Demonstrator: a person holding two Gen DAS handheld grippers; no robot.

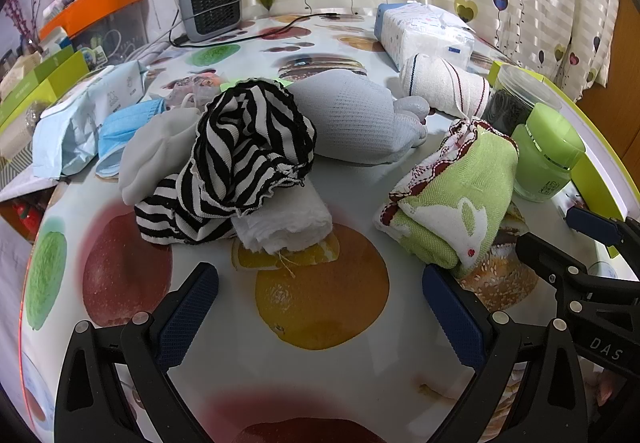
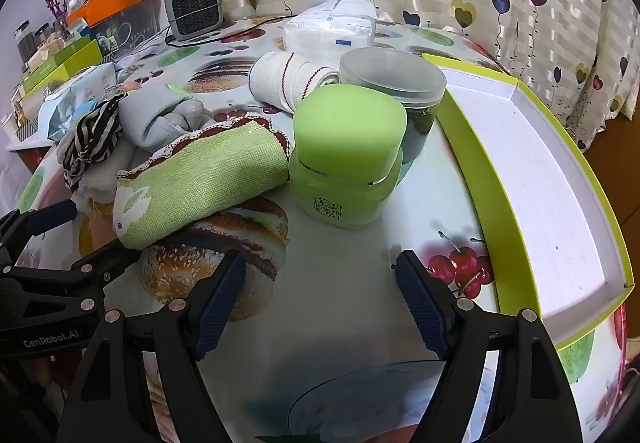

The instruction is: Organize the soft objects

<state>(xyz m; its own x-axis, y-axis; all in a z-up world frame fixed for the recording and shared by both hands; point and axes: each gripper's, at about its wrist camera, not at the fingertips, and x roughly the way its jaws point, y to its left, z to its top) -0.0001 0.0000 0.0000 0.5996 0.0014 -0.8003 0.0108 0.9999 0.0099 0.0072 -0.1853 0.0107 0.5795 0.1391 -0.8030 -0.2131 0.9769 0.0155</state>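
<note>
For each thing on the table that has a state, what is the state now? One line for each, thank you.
Left gripper: open, empty.
Right gripper: open, empty.
Green rabbit towel: folded, lying on the table.
Striped cloth: crumpled, on the white rolled cloth.
Grey glove: lying flat.
Green jar: upright, lid on.
Clear jar: upright, lid on.
Green-edged tray: empty.
</note>
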